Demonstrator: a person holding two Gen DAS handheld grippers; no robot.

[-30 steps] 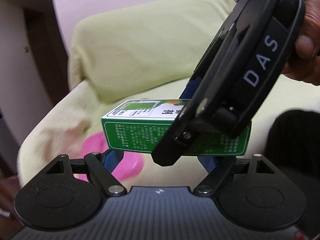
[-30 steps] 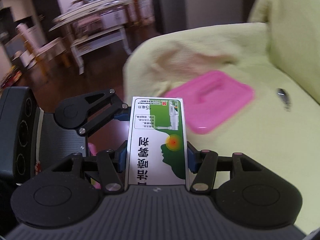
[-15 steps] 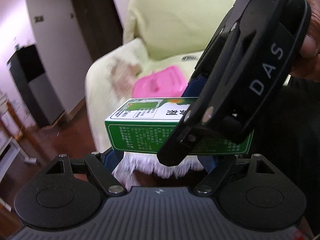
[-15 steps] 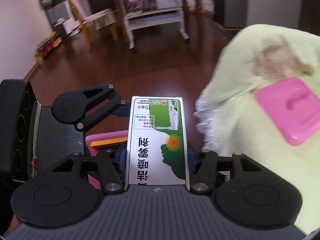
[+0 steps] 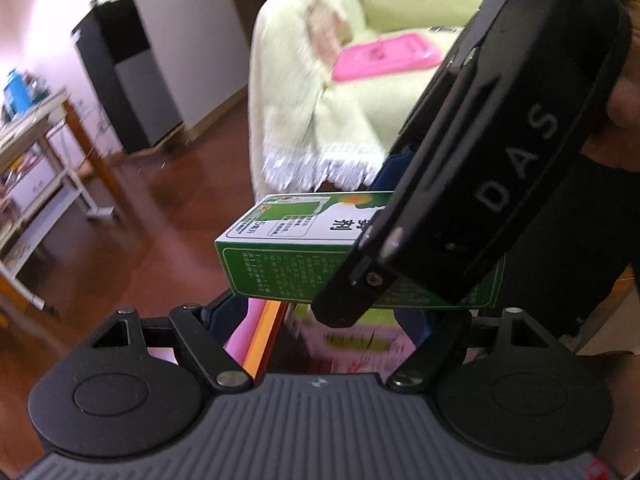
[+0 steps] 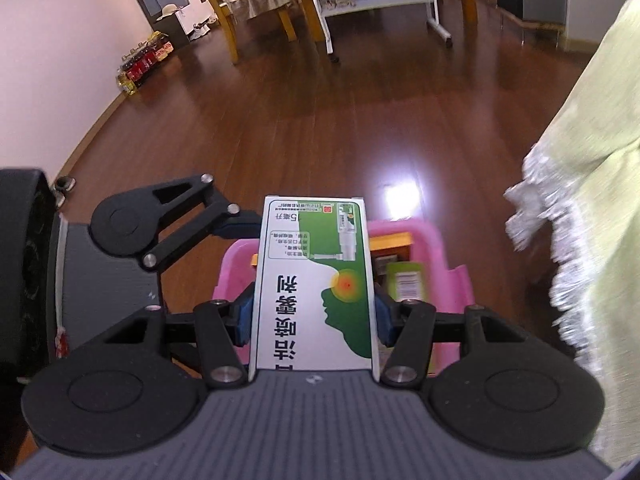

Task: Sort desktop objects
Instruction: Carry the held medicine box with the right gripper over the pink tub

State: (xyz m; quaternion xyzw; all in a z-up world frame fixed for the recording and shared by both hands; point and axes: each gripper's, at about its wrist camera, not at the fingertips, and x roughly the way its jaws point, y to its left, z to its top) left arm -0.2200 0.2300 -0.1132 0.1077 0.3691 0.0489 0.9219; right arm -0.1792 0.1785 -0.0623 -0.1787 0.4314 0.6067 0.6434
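While the green-and-white box (image 6: 316,284) sits pinched between your right gripper's (image 6: 314,316) blue pads, both cameras have swung off the sofa and out over the pink bin (image 6: 430,240).

A second ago the pink lid (image 5: 384,58) lay just ahead on the yellow-green sofa cover (image 5: 360,128); now it lies well back and the bin, with a green packet (image 6: 406,280) and an orange-edged item inside, lies directly under the box — so the carry looks nearly done and the drop comes next (my reading, not a certainty). Your left gripper (image 5: 320,316) hangs just beside the box, its fingers spread wide with nothing held. Watch the crowding — the left gripper's linkage hangs over the bin's near left corner, and the fringed cover hangs close on the right.
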